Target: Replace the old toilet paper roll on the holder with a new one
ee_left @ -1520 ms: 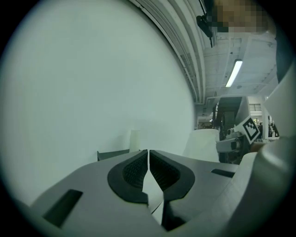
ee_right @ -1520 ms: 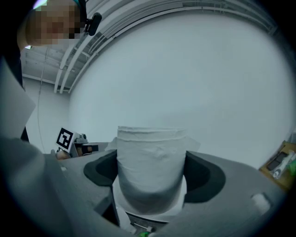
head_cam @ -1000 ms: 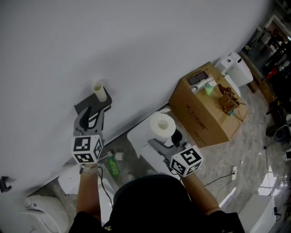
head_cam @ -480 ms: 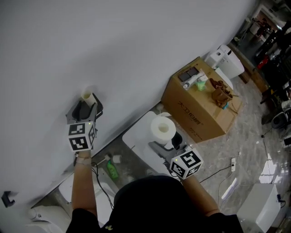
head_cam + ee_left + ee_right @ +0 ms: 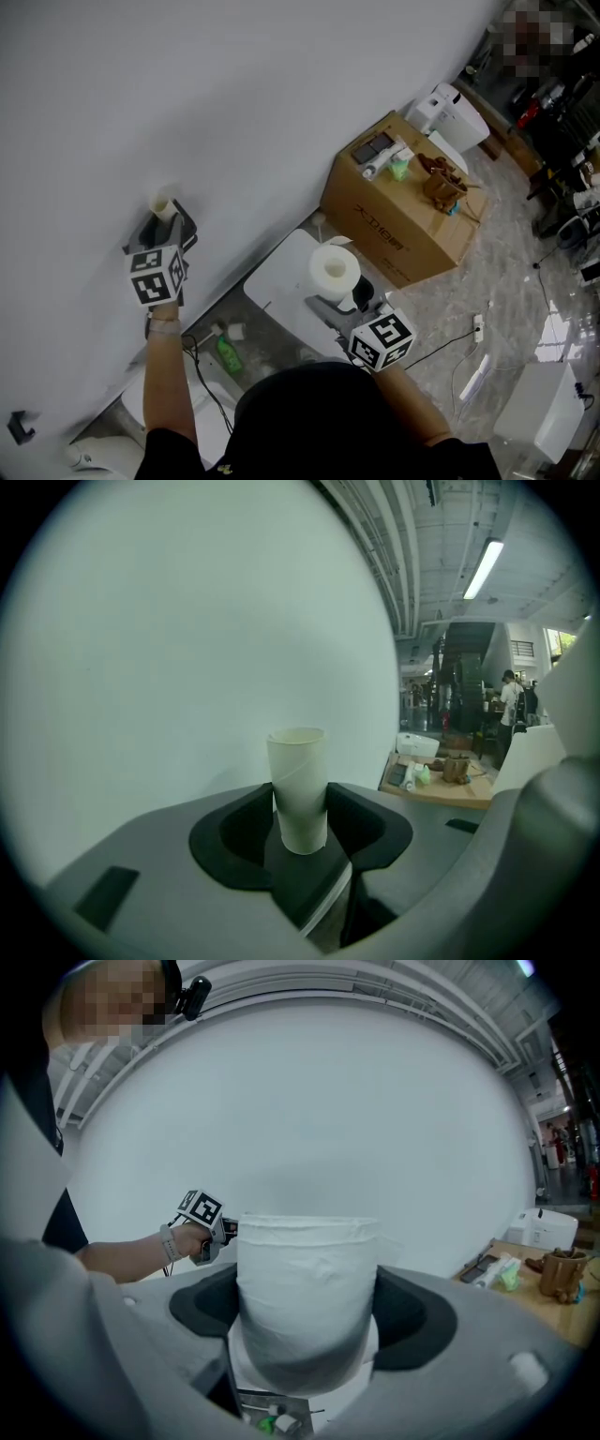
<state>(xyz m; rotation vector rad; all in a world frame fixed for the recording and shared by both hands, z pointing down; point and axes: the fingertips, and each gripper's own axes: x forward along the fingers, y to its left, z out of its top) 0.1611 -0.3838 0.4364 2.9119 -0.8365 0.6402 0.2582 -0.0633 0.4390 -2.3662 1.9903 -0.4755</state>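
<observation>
Jaws of right gripper (image 5: 309,1321) clamp new roll (image 5: 306,1274) — upright between them.

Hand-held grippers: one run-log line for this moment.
left hand-held gripper: just closed tighter on cardboard tube | right hand-held gripper: holds paper roll

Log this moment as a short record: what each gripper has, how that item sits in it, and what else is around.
left gripper: shut on the empty beige cardboard tube; the tube stands upright between the jaws, which have just been closing
right gripper: shut on the full white toilet paper roll; upright, filling the gap between the jaws
backdrop: plain pale wall ahead of both grippers
nearby: brown cardboard box with small items on top, on the person's right
holder: not seen in any view
</observation>
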